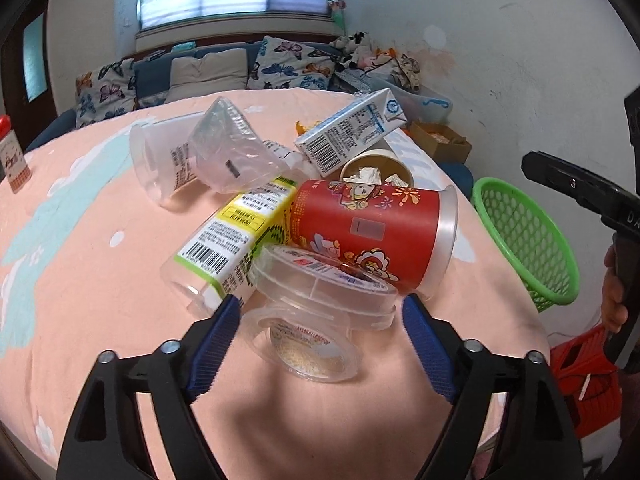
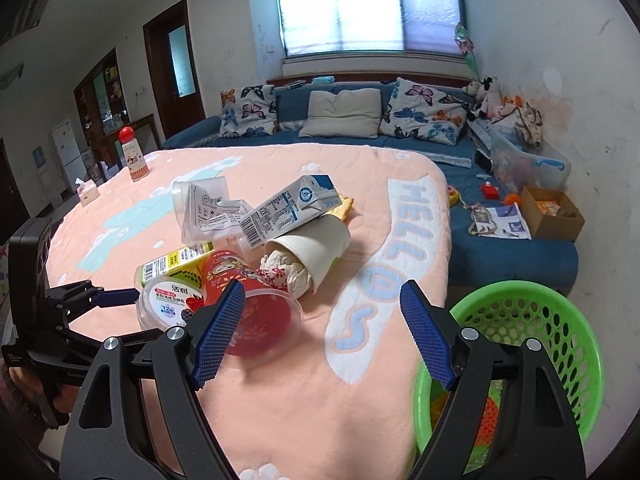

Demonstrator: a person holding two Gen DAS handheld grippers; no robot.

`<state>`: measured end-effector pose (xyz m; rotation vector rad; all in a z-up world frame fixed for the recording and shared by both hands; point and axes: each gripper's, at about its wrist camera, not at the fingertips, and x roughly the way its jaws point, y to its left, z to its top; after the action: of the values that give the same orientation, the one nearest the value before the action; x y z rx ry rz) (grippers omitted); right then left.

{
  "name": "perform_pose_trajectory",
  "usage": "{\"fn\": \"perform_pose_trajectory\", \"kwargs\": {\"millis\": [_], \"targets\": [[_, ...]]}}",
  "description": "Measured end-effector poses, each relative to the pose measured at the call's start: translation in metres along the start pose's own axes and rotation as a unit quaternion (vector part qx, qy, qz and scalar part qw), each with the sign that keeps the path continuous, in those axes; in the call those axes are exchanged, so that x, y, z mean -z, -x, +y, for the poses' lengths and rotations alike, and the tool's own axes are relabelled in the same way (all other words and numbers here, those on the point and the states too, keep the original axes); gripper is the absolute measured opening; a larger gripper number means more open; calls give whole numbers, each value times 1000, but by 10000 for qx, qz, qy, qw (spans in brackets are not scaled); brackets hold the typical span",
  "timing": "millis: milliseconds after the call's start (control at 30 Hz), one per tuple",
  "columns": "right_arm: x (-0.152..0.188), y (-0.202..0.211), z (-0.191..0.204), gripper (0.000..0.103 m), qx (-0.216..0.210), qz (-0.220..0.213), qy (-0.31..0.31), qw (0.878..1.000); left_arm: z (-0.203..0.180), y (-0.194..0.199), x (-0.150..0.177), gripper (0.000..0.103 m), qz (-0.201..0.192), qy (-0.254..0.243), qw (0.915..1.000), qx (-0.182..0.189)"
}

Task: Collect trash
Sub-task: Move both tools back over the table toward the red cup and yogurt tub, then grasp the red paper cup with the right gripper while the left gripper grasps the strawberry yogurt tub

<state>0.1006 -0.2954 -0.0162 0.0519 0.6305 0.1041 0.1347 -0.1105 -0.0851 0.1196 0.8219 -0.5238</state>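
A heap of trash lies on the pink cloth-covered table [image 1: 100, 272]. In the left wrist view my left gripper [image 1: 320, 312] is open, its blue pads either side of a clear plastic yogurt tub [image 1: 328, 288] lying on its side, not pressing it. Behind the tub lie a red cup [image 1: 372, 224], a yellow-labelled clear bottle [image 1: 236, 236], a milk carton [image 1: 352, 132] and a paper cup [image 1: 380, 168] stuffed with paper. In the right wrist view my right gripper [image 2: 322, 312] is open over bare cloth, just right of the red cup [image 2: 256, 316]. The left gripper [image 2: 116, 298] shows at the left.
A green mesh basket [image 2: 520, 344] stands at the table's right edge, below my right gripper; it shows as the basket [image 1: 528, 240] in the left view too. A red-capped bottle [image 2: 134, 156] stands far left. A blue sofa [image 2: 360, 128] with cushions lies beyond the table.
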Motion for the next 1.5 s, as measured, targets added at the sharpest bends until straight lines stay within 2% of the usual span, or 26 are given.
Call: {"fn": "perform_pose_trajectory", "kwargs": {"millis": [200,333,800,1300,1500], "targets": [[0,-1,-2,80,-9,19,-28,10000,-15,0,-4,83,-52,-594,9981,-156],[1,-2,-2,80,-2,18,-20,10000,-25,-5,-10,84,54,-1030,9944,-211],[6,-7,-2,84,-64,89,6,9999,-30,-26,-21,85,666,-1695,9825,-396],[6,-12,4,84,-123,167,104,9997,-31,-29,-23,84,729,-1608,9836,-372],[4,-16,7,84,-192,273,193,9993,-25,-13,-21,78,532,-1424,9881,-232]]}}
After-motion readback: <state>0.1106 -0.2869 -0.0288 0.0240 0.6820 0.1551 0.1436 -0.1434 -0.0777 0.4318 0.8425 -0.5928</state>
